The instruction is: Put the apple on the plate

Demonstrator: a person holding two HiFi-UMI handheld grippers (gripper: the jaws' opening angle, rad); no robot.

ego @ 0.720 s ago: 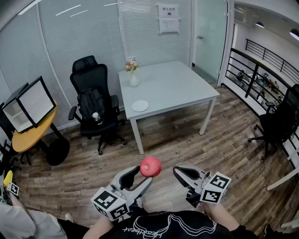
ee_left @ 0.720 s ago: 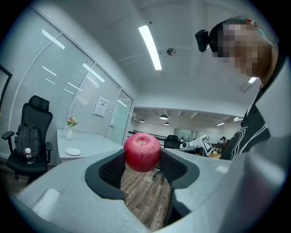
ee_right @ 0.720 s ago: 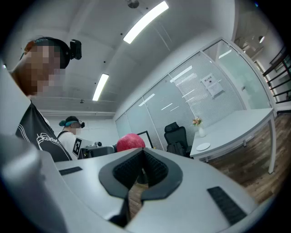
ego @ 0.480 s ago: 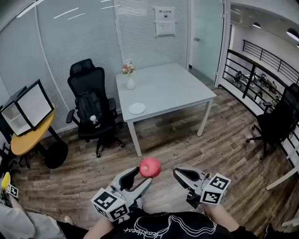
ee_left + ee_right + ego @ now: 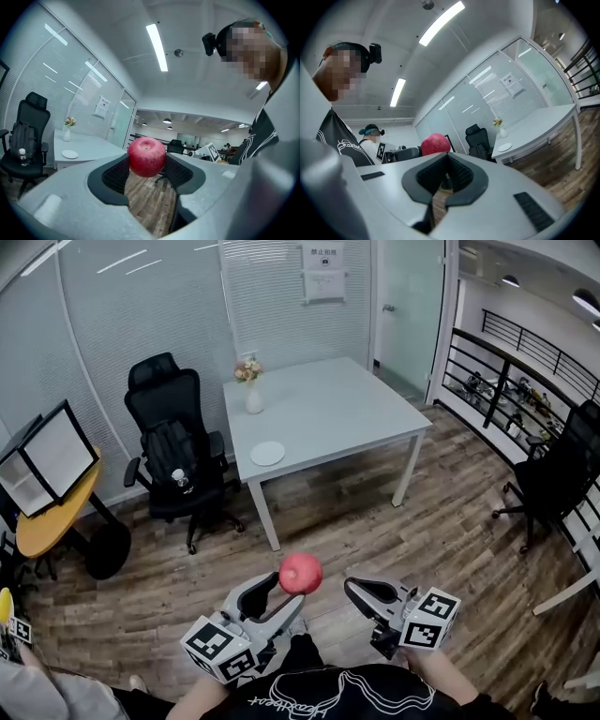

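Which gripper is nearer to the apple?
Left. The left gripper grips the apple between its jaws; the right gripper sits beside the apple, apart from it, empty.

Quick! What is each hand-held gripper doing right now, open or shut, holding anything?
Left hand-held gripper: closed on the apple.
Right hand-held gripper: shut, holding nothing.

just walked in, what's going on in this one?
A person holds a gripper in each hand. The left gripper grips a red apple at its jaw tips; the right gripper is shut and empty. The plate lies bare on the white table across the room, so the apple isn't placed yet.
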